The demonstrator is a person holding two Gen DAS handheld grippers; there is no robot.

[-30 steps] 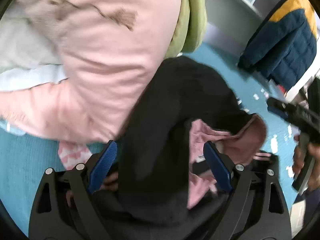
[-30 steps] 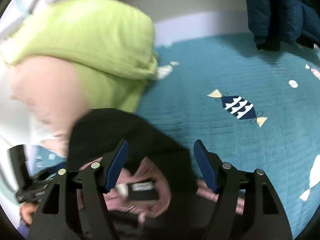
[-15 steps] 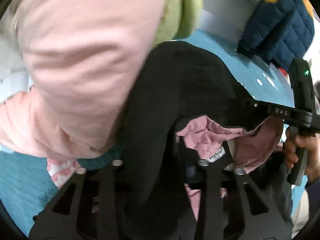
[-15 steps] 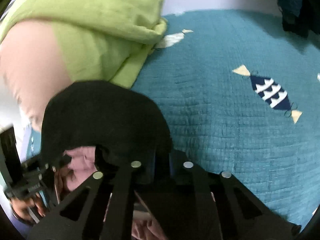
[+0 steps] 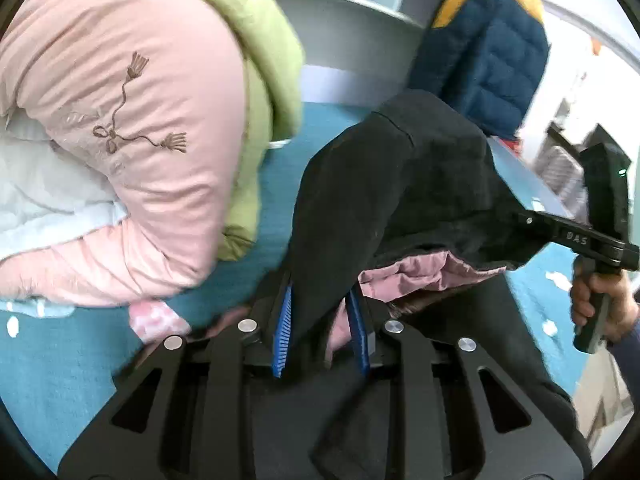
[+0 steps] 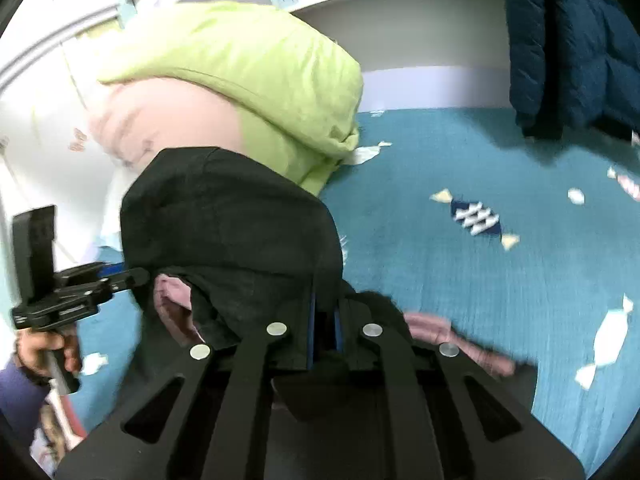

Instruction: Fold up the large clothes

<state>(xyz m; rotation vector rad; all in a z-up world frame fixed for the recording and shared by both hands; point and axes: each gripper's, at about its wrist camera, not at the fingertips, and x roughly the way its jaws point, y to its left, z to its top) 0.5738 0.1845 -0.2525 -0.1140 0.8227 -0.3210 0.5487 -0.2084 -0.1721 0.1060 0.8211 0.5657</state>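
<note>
The black jacket (image 5: 400, 200), pink-lined, hangs lifted above the teal bedspread (image 6: 460, 280), each gripper pinching one part of its edge so the cloth can likely be spread flat for folding. The left gripper (image 5: 320, 324) is nearly closed, its blue pads (image 5: 282, 332) clamping a thick fold of the black fabric. The right gripper (image 6: 324, 328) is closed tighter, pads almost meeting on a thinner bit of the same jacket. A pink garment (image 5: 132, 140) and a green garment (image 6: 248, 68) lie heaped just beside it; a navy puffer coat (image 5: 484, 56) hangs farther back
</note>
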